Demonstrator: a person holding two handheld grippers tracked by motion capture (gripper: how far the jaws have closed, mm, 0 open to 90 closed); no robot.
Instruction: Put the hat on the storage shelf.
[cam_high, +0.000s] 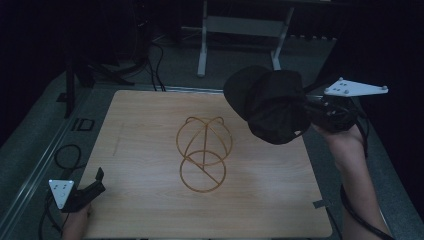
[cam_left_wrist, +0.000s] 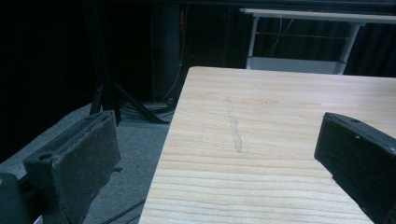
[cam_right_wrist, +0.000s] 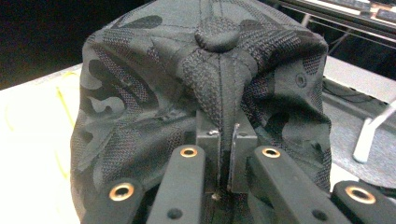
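Observation:
A black camouflage cap (cam_high: 270, 102) hangs in the air over the table's right side, right of a gold wire cap stand (cam_high: 204, 150) that sits mid-table. My right gripper (cam_high: 312, 116) is shut on the cap's fabric; in the right gripper view the jaws pinch a fold of the cap (cam_right_wrist: 205, 79) below its top button, and my right gripper (cam_right_wrist: 226, 154) shows no gap. My left gripper (cam_high: 97, 181) rests at the table's near left corner. In the left gripper view my left gripper (cam_left_wrist: 215, 158) stands open with nothing between its jaws.
The wooden table (cam_high: 150, 120) has bare board around the stand. A white desk frame (cam_high: 240, 30) stands beyond the far edge. Cables (cam_high: 67, 155) lie on the grey floor to the left.

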